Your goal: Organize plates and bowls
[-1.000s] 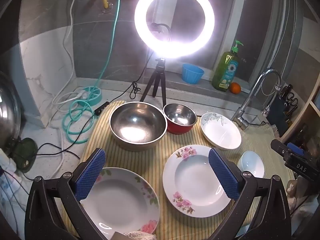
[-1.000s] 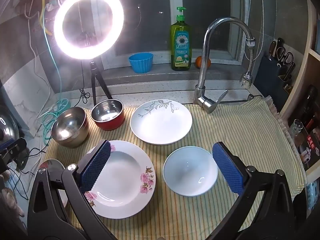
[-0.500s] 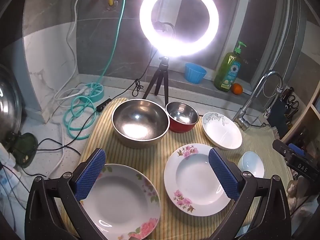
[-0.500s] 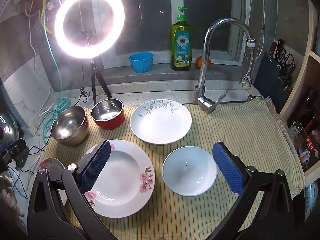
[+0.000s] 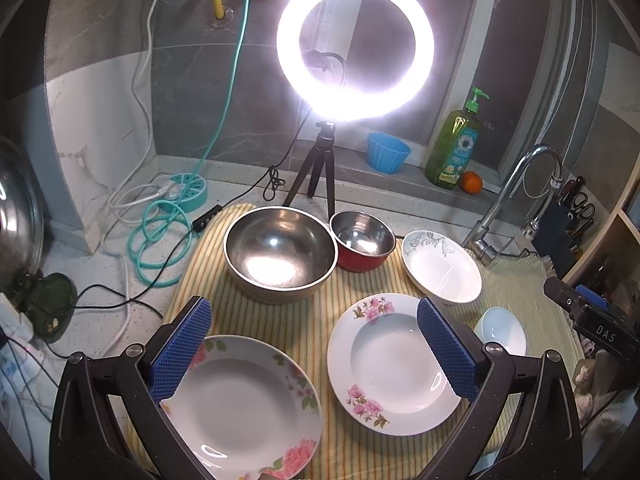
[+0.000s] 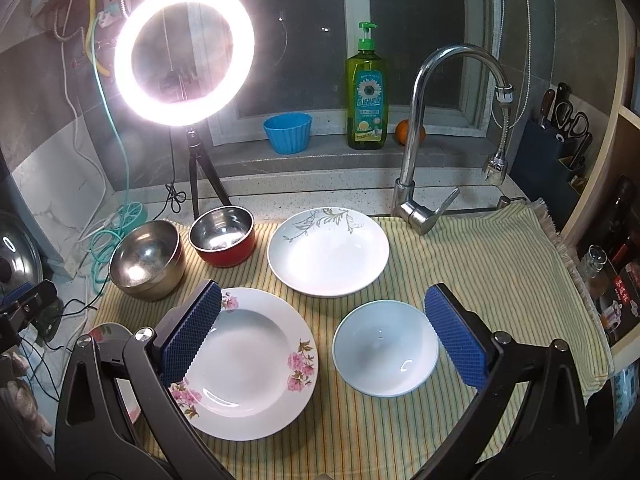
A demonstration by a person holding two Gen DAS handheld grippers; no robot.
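On a striped cloth (image 5: pixel 320 320) lie two pink-flowered plates: one near left (image 5: pixel 244 408) and one in the middle (image 5: pixel 392 364), also in the right wrist view (image 6: pixel 248 364). A white plate with a leaf pattern (image 6: pixel 328 252) lies behind, and a small white bowl (image 6: pixel 386 348) sits at the right. A large steel bowl (image 5: pixel 280 252) and a red steel-lined bowl (image 5: pixel 362 240) stand at the back. My left gripper (image 5: pixel 314 352) is open and empty above the two flowered plates. My right gripper (image 6: pixel 324 332) is open and empty above the middle plate and white bowl.
A lit ring light on a tripod (image 5: pixel 354 46) stands behind the bowls. A faucet (image 6: pixel 424 132) rises at the back right. A soap bottle (image 6: pixel 367 92), blue cup (image 6: pixel 287 132) and orange sit on the sill. Cables and a teal hose (image 5: pixel 160 236) lie at the left.
The left gripper has pulled back and tilted slightly, so the near flowered plate shows more fully. The right gripper has barely moved. Both stay open.
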